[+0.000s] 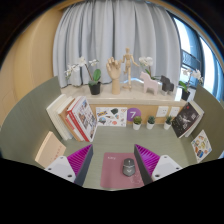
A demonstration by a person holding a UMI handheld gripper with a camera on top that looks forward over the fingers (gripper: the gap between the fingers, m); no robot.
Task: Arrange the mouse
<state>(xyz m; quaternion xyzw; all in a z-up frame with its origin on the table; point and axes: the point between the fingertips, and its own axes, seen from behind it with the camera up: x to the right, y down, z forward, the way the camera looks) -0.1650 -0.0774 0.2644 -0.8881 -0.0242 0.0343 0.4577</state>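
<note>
A small grey mouse (128, 167) lies on the right half of a dull pink mouse mat (114, 169) on the green desk. My gripper (112, 165) hovers above the mat, open, its two fingers with magenta pads (77, 161) spread wide to either side of the mat. The mouse sits between the fingers, nearer the right one, with gaps on both sides and nothing pressing on it.
Beyond the mat stand a book rack (74, 119) at the left, cards and small plant pots (137, 124) along a low wooden shelf (120, 101), and framed pictures (186, 119) at the right. A wooden box (49, 149) sits near the left finger. Curtains hang behind.
</note>
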